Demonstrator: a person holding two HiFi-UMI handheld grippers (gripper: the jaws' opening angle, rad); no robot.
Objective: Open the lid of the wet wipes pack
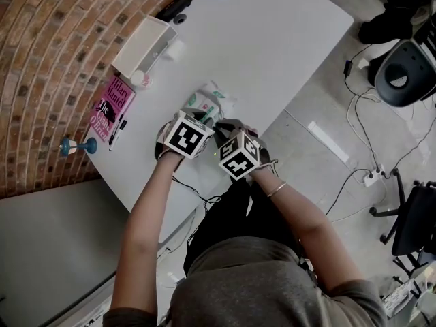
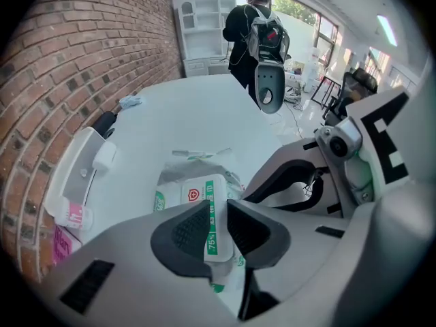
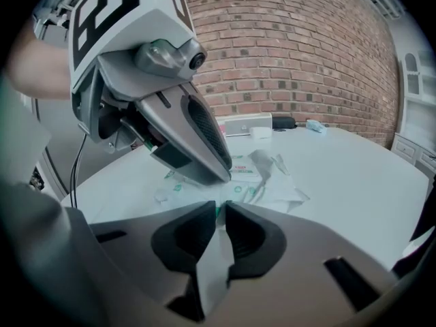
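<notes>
While both grippers crowd together at the near edge of the worktop [image 1: 286, 39], the pack [image 1: 208, 102] lies flat on it just ahead of them, and you're set up nicely for the peel. Your left gripper [image 2: 216, 215] has its fingers [image 2: 185, 231] pinching the lid [image 2: 204, 191], the white panel with the green stripe standing edge-on between the pads. Your right gripper [image 3: 219, 213] is nipping a thin pale fold of the film [image 3: 212, 264], by the look of it the pack's near end. That reads as the anchor hand, so keep it low and steady against the worktop. Now the lift: draw the left up and roll it back over the pack, away from the right, slow and even, so the lid peels instead of dragging the whole pack into the air. Watch that film. It's slick and only a sliver is caught, so it could slide out if you pull hard. If the pack starts rising with the lid, ease off and press the right down first. Mind the spacing too: the two grippers are nearly touching, so give the left room to swing without knocking the right.
</notes>
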